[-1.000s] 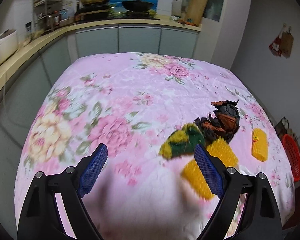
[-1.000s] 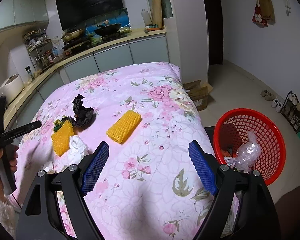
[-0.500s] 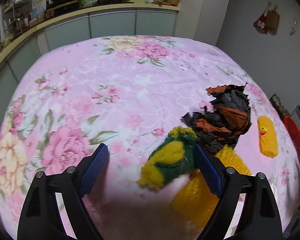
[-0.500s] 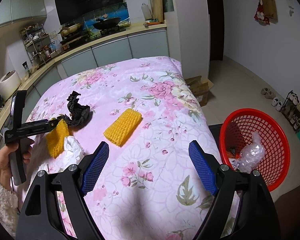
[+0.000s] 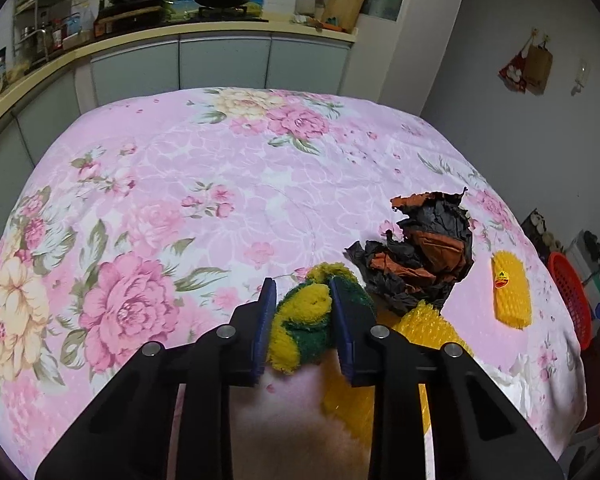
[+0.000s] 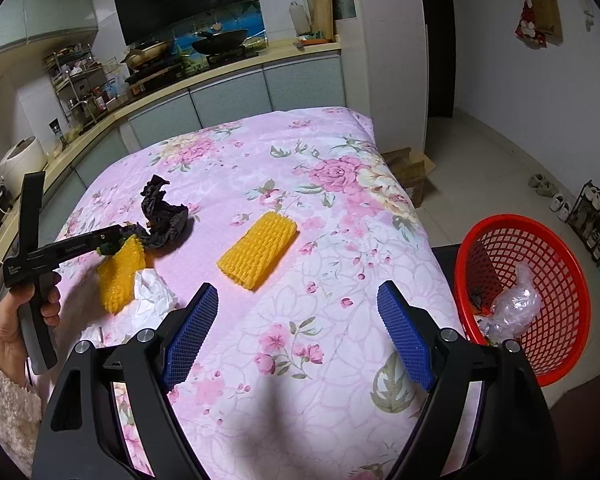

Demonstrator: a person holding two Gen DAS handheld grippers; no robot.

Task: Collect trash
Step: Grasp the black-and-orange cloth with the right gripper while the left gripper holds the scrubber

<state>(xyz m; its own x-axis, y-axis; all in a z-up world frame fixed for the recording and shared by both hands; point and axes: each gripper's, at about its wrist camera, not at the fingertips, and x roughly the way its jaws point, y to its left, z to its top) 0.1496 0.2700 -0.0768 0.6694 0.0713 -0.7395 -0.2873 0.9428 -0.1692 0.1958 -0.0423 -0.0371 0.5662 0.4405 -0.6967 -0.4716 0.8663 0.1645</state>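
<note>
The left gripper (image 5: 303, 318) pinches a yellow-and-green scouring sponge (image 5: 300, 330) between its blue pads, at the near part of the floral tablecloth (image 5: 188, 184), just beside a crumpled black-and-orange wrapper (image 5: 424, 256) and a yellow foam fruit net (image 5: 428, 330). The sponge looks soft and light; it bulges out between the pads, so a grip across its middle, as here, should hold it, while a hold on a fuzzy edge would likely slip. The right gripper (image 6: 300, 336) hangs spread and empty over the near table edge. A second yellow foam net (image 6: 258, 254) lies in front of it, and the red mesh basket (image 6: 556, 320), with clear plastic inside, stands on the floor to the right. The net also seems featherlight and springy.
</note>
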